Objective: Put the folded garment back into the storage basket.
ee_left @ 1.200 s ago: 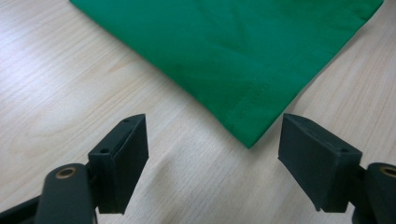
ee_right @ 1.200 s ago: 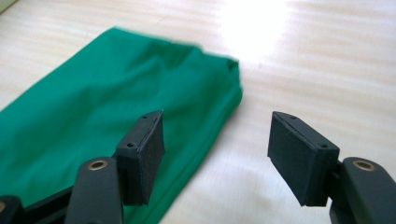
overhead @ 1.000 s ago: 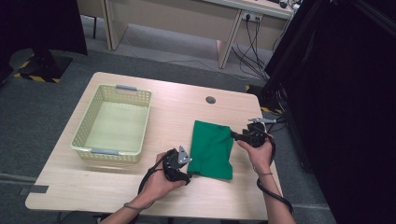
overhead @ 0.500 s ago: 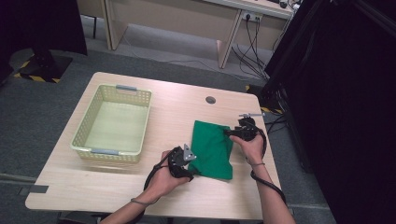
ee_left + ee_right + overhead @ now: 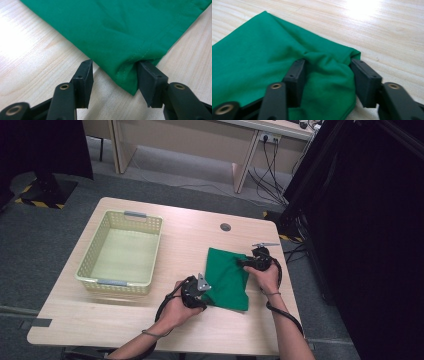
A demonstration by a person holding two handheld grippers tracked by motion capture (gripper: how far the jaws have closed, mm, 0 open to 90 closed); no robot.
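A green cloth [image 5: 227, 277] lies folded flat on the right half of the wooden table [image 5: 180, 232]. My left gripper [image 5: 198, 289] is at the cloth's near left corner. In the left gripper view it [image 5: 115, 67] is open, its jaws straddling that corner of the cloth [image 5: 120, 32], and the right jaw touches the hem. My right gripper [image 5: 248, 262] sits at the cloth's far right edge. In the right gripper view it [image 5: 327, 63] is open too, with a bunched fold of the cloth [image 5: 262, 65] lying between its jaws.
An empty pale green plastic basket [image 5: 115, 282] stands on the left half of the table. A round cable hole [image 5: 225, 227] is set near the far edge. The table's right edge runs close behind the right hand.
Both grippers have closed in on the cloth: the left one slid right onto the near corner, and the right one moved left onto the far edge, bunching the fabric a little.
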